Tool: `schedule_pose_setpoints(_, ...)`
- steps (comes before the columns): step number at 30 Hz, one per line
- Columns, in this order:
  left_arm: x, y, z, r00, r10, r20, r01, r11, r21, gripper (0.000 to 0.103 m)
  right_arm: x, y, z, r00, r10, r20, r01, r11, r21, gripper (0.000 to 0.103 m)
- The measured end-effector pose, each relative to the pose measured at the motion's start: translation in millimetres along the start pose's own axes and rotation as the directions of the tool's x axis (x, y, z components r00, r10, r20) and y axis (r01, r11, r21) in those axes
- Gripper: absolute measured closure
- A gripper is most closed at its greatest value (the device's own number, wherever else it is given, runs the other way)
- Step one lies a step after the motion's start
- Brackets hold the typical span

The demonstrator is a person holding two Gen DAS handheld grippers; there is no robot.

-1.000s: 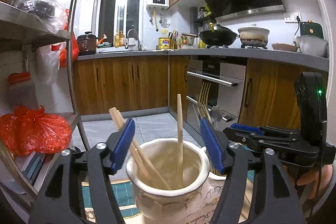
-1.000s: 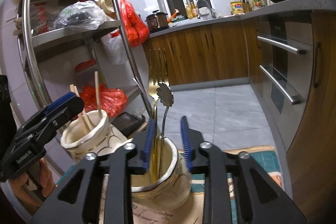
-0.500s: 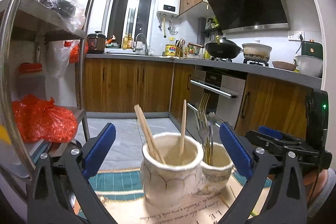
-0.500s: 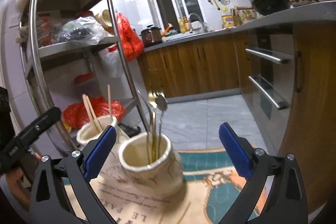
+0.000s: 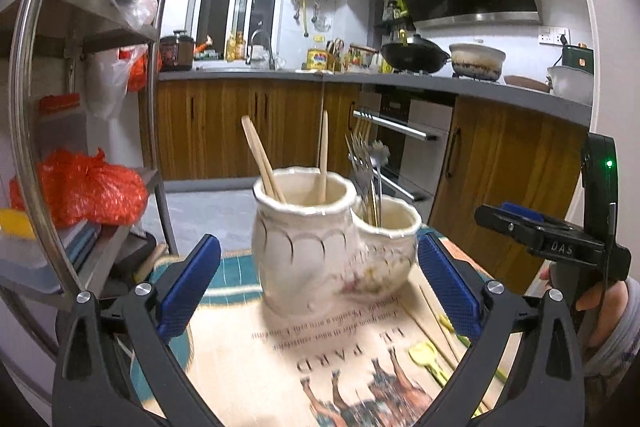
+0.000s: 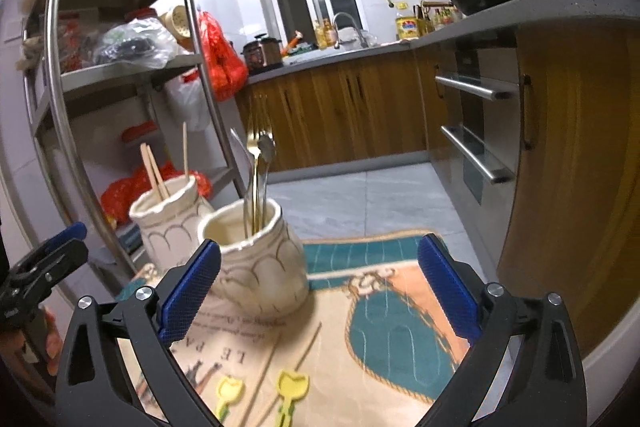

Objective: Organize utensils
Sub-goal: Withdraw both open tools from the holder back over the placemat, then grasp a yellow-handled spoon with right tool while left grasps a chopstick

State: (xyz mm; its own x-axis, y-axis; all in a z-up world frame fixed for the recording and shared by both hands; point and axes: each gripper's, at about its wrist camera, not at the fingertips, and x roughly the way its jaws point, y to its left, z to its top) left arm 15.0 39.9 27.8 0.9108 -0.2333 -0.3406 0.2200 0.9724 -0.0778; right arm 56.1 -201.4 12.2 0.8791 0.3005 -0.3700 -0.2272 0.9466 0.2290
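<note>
On a printed mat (image 6: 360, 311) spread over a small table, two cream jars stand touching, and everything else is placed from them. Behind the jars, a steel shelf rack (image 6: 120, 75) rises on the left gripper's side, and wooden kitchen cabinets (image 5: 240, 131) run along the far wall.

Both hand-held grippers point at the jars from the near side, angled slightly down. The left gripper (image 5: 316, 283) is spread wide and holds nothing, its blue pads framing the larger jar (image 5: 304, 247) without touching it. The right gripper (image 6: 318, 283) is equally wide and empty, with the smaller jar (image 6: 260, 259) just beyond its left pad.

Wooden chopsticks (image 5: 262, 159) lean in the larger jar; forks and a spoon (image 6: 260, 171) stand near upright in the smaller one.

Still loose are thin picks with yellow tops (image 6: 294, 385), lying flat on the mat on the near side of the smaller jar. Their sticks run lengthwise away from the right gripper, towards that jar. They sit between and below the right gripper's pads, so the right hand looks nearer; in the left view they lie off to its right side (image 5: 426, 357).

How many picks there are is hard to tell: their lower ends are cut off by the frame edge and the gripper arms, and motion blur softens the mat.
</note>
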Motion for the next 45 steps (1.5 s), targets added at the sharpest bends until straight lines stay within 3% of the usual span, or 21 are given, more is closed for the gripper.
schedule_pose_setpoints(8, -3.9, -3.5, -23.6, 0.996, 0.0, -0.089, -0.002, 1.0, -0.017, 0.006, -14.5, -0.8, -17.7, 0.996, -0.057, -0.066, 0.052, 0.996, -0.071, 0.005)
schedule_pose_setpoints(13, 1.0, -14.2, -34.8, 0.99, 0.0, -0.141, 0.003, 1.0, 0.023, 0.006, -12.1, 0.6, -31.2, 0.985, -0.099, -0.142, 0.084, 0.991, -0.107, 0.005)
schedule_pose_setpoints(16, 5.2, -18.9, -37.5, 0.986, -0.01, -0.167, 0.016, 0.999, 0.033, 0.006, -9.8, 3.7, -43.5, 0.972, -0.104, -0.213, 0.076, 0.988, -0.137, 0.005)
schedule_pose_setpoints(21, 11.8, -26.5, -43.6, 0.978, -0.016, -0.207, 0.028, 0.998, 0.056, 0.006, -3.6, 11.5, -66.6, 0.932, -0.116, -0.344, 0.053, 0.981, -0.187, 0.005)
schedule_pose_setpoints(30, 18.8, -31.0, -50.2, 0.969, -0.006, -0.246, 0.026, 0.997, 0.077, 0.006, 4.4, 23.1, -79.1, 0.902, -0.079, -0.423, -0.011, 0.978, -0.206, 0.009)
schedule_pose_setpoints(32, 19.6, -30.5, -50.7, 0.969, -0.005, -0.246, 0.024, 0.997, 0.075, 0.006, 4.0, 27.2, -80.7, 0.899, -0.063, -0.433, -0.034, 0.977, -0.212, 0.019)
schedule_pose_setpoints(34, 20.7, -30.7, -51.2, 0.968, -0.003, -0.249, 0.023, 0.997, 0.075, 0.006, 4.5, 31.6, -82.2, 0.892, -0.062, -0.449, -0.044, 0.974, -0.222, 0.037)
schedule_pose_setpoints(41, 23.2, -36.6, -51.8, 0.967, -0.009, -0.255, 0.032, 0.996, 0.086, 0.006, 5.8, 40.8, -86.4, 0.877, -0.04, -0.479, -0.081, 0.97, -0.23, 0.057)
schedule_pose_setpoints(44, 25.3, -40.0, -50.5, 0.966, -0.014, -0.26, 0.037, 0.996, 0.085, 0.006, 8.3, 41.7, -86.0, 0.877, -0.045, -0.479, -0.076, 0.97, -0.231, 0.07)
schedule_pose_setpoints(45, 26.3, -41.6, -49.8, 0.965, -0.018, -0.261, 0.041, 0.996, 0.081, 0.006, 8.9, 41.6, -85.1, 0.874, -0.037, -0.484, -0.082, 0.971, -0.223, 0.079)
